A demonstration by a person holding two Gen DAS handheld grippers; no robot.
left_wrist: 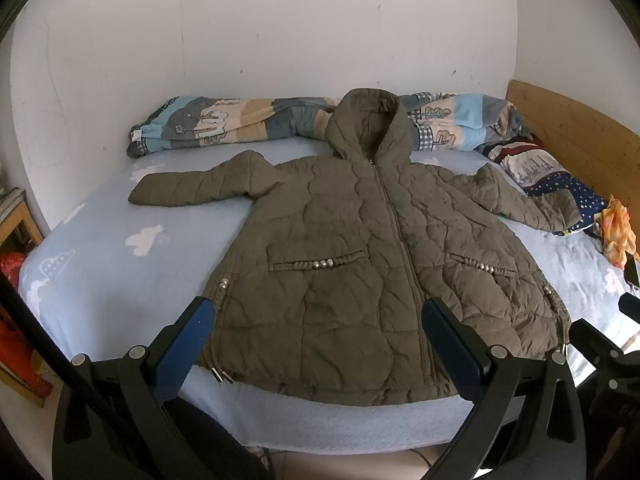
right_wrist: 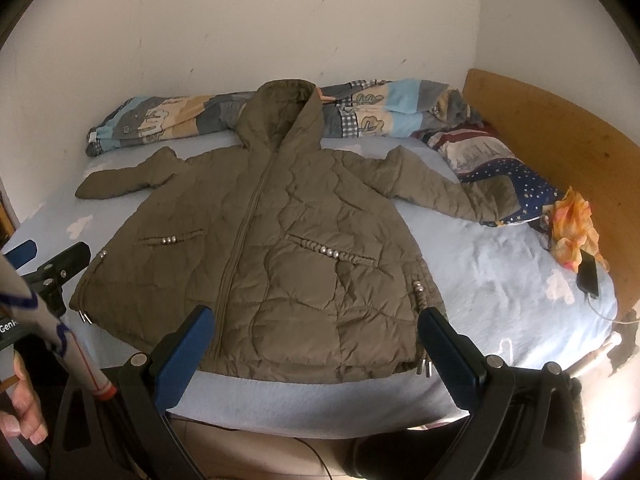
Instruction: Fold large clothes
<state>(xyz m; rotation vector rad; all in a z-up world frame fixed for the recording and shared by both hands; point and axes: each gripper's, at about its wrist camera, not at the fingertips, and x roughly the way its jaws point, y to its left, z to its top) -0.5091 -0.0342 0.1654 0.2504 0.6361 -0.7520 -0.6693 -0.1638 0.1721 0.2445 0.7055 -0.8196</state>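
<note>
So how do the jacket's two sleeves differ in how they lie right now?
The left sleeve lies wholly on the blue sheet, reaching out sideways with its cuff on bare sheet. The right sleeve slants outward and toward the foot of the bed, and its cuff rests on the starry pillow. Both are olive quilted, spread out and unfolded, and neither gripper touches them.

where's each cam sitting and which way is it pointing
Left wrist: on the left gripper at the bed's foot, facing the jacket; its own open jaws show.
Right wrist: on the right gripper, facing likewise, slightly rightward; open jaws and a hand show.
Shared: jacket, rolled quilt, wooden headboard.
</note>
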